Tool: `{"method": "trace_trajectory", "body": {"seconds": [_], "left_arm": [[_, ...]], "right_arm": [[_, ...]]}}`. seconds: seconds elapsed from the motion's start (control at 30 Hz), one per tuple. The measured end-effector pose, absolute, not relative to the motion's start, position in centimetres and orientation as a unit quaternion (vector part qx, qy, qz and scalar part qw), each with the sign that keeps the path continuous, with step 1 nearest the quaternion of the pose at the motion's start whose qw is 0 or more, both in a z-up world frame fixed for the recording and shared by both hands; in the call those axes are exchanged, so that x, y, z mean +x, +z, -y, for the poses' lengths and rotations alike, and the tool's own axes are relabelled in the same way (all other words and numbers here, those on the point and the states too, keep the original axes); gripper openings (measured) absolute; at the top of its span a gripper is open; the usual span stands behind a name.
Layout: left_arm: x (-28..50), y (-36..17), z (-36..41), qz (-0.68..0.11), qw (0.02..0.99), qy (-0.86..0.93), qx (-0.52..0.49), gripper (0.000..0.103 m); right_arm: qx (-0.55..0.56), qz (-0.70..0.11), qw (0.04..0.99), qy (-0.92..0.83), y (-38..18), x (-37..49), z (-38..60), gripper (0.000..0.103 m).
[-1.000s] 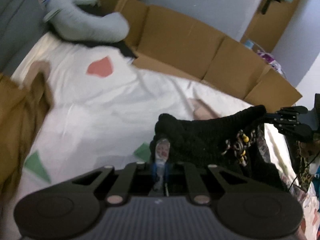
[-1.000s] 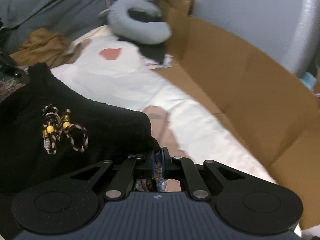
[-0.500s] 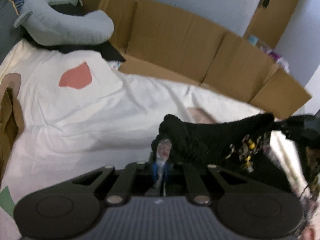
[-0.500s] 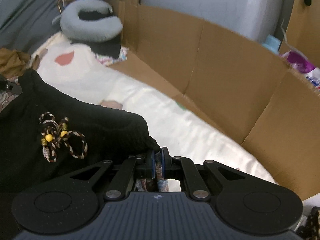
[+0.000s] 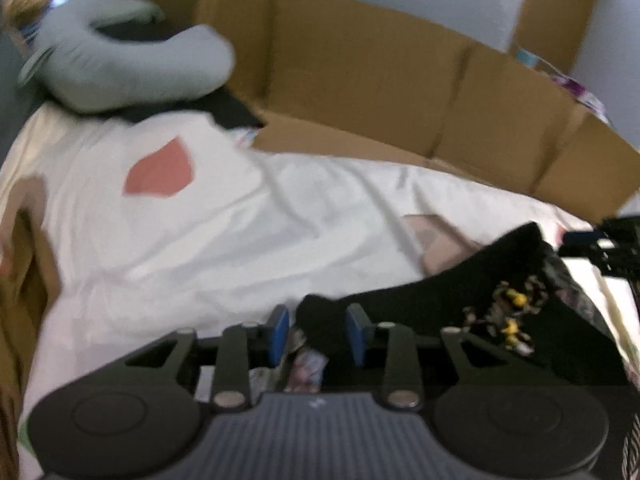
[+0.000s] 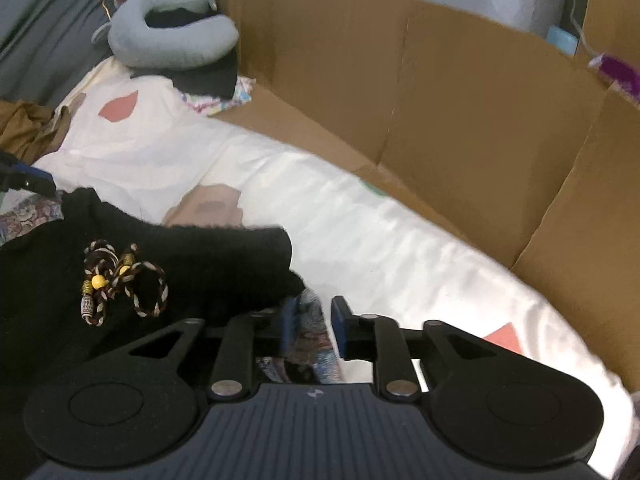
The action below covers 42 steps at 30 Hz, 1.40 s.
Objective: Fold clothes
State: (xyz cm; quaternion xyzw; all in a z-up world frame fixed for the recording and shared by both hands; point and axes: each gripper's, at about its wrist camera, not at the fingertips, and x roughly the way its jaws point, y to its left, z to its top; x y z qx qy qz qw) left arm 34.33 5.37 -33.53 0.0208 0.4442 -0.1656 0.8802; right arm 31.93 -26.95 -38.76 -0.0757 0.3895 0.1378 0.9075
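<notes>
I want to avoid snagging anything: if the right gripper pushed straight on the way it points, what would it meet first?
Probably the white bedsheet right ahead of the open right gripper, with patterned cloth already between its fingers. Beyond that stands the cardboard wall, though depth is hard to judge.

Matt black knit garment (image 6: 208,264), braided cord (image 6: 120,280)
</notes>
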Motion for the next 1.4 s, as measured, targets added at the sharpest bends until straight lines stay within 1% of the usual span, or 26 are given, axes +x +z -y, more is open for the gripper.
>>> {"method": "trace_trajectory", "body": {"seconds": [0.13,0.2,0.3,0.5,0.6,0.73,0.87,1.0,1.03,1.07,1.13,1.23,1.4], "left_arm": [[34.8,-33.0,-4.5,-0.441,0.878,-0.179,0.046,0.034],[35.1,-33.3,-3.7,-0.444,0.871,-0.196,0.070,0.034],[36.0,-33.8,-2.3,-0.452,0.858,-0.223,0.103,0.035],[37.6,-35.1,0.7,-0.472,0.812,-0.287,0.188,0.036],[38.1,-35.8,1.9,-0.490,0.786,-0.309,0.215,0.042],[38.5,-36.7,3.2,-0.511,0.753,-0.332,0.249,0.043],[38.0,-37.3,4.2,-0.515,0.725,-0.354,0.291,0.042],[36.5,-37.9,5.2,-0.493,0.704,-0.371,0.353,0.036],[36.2,-38.0,5.3,-0.485,0.702,-0.374,0.363,0.031],[36.0,-37.9,5.3,-0.480,0.703,-0.376,0.367,0.022],[35.4,-37.4,5.1,-0.467,0.706,-0.383,0.369,0.013],[34.2,-36.4,4.4,-0.434,0.721,-0.384,0.380,0.012],[33.0,-34.5,2.6,-0.398,0.759,-0.365,0.363,0.011]], "right_arm": [[-0.081,-0.363,0.915,0.157,-37.5,31.7,26.7,0.036],[-0.084,-0.362,0.913,0.168,-37.2,31.8,26.3,0.047],[-0.085,-0.384,0.901,0.182,-37.7,32.3,25.8,0.054],[-0.070,-0.419,0.886,0.186,-39.7,33.1,25.8,0.054],[-0.066,-0.435,0.880,0.179,-40.8,33.6,25.9,0.054],[-0.072,-0.446,0.874,0.180,-41.8,33.8,25.6,0.054],[-0.091,-0.454,0.868,0.178,-42.7,33.4,25.3,0.053],[-0.101,-0.456,0.867,0.173,-43.2,33.0,25.1,0.053],[-0.102,-0.456,0.867,0.173,-43.3,32.9,25.1,0.053],[-0.102,-0.456,0.867,0.173,-43.2,32.9,25.1,0.053],[-0.103,-0.456,0.867,0.172,-43.2,33.0,25.1,0.053],[-0.105,-0.455,0.867,0.171,-43.2,32.9,25.1,0.053],[-0.106,-0.456,0.868,0.169,-43.1,32.7,25.2,0.052]]}}
